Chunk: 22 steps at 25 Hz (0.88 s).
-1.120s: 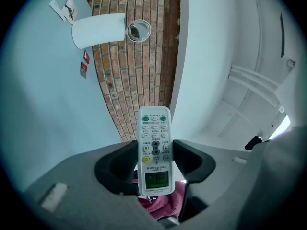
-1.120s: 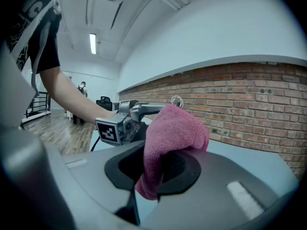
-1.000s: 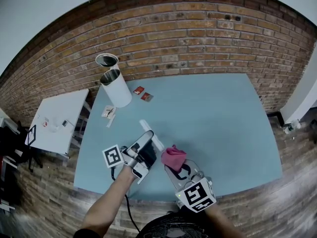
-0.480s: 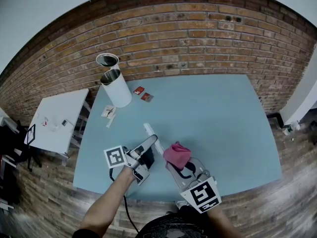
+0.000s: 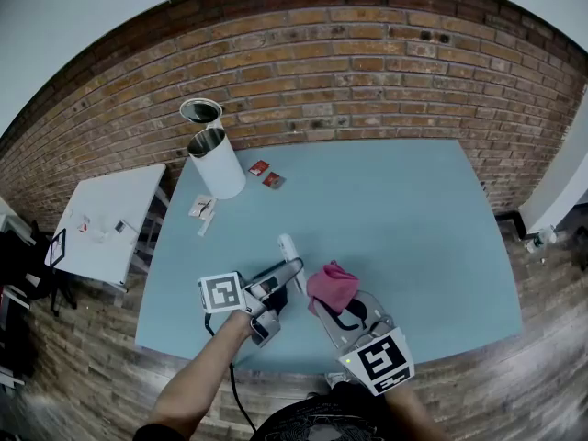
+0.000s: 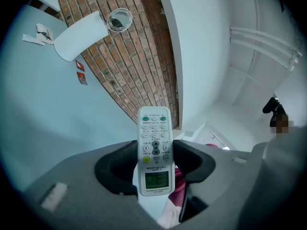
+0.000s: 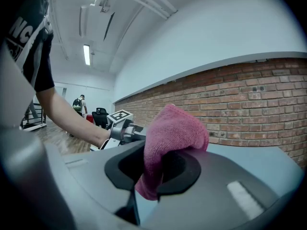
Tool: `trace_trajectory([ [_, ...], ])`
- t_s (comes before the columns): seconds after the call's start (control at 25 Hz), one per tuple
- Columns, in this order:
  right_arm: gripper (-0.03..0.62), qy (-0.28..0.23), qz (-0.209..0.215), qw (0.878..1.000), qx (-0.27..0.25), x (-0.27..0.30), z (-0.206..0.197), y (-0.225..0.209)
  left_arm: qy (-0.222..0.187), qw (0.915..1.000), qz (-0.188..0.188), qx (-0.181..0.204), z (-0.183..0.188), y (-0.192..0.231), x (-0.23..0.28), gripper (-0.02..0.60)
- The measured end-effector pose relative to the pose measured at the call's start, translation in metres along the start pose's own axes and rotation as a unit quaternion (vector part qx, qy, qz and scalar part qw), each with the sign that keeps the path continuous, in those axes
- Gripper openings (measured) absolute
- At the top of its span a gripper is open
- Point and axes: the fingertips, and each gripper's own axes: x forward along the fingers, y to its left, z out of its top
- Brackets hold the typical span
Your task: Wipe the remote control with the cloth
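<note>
Left gripper view: left gripper (image 6: 154,153) jaws clamp slim white remote control (image 6: 154,131); right gripper (image 5: 336,302), three o'clock, pinches fuzzy pink cloth (image 5: 332,285).

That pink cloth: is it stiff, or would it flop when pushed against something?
Probably floppy: the cloth bulges above the right hand-held gripper and a tail droops below its jaws. Its fuzzy weave looks soft and grippy, so it likely won't slip out.

remote (image 5: 288,249) 1 | cloth (image 5: 333,286) 1 | red packets (image 5: 259,167) 2 | bin (image 5: 218,165) 1 | tables (image 5: 404,209) 2
</note>
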Motion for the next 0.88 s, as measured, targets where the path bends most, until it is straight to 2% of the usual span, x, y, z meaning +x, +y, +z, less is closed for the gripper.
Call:
trace_trajectory([
  [0.24, 0.063, -0.006, -0.004, 1.0, 0.006, -0.003, 0.004, -0.003, 0.031, 0.9988, 0.026, 0.028, -0.012, 0.005, 0.0, 0.232],
  [0.6, 0.063, -0.019, -0.013, 1.0, 0.019, -0.005, 0.011, -0.007, 0.075, 0.9938, 0.023, 0.078, -0.027, 0.004, 0.004, 0.232],
  [0.88, 0.063, -0.025, -0.03, 0.999, 0.014, -0.007, 0.007, -0.021, 0.123, 0.9798, 0.042, 0.152, -0.038, 0.002, 0.009, 0.232],
])
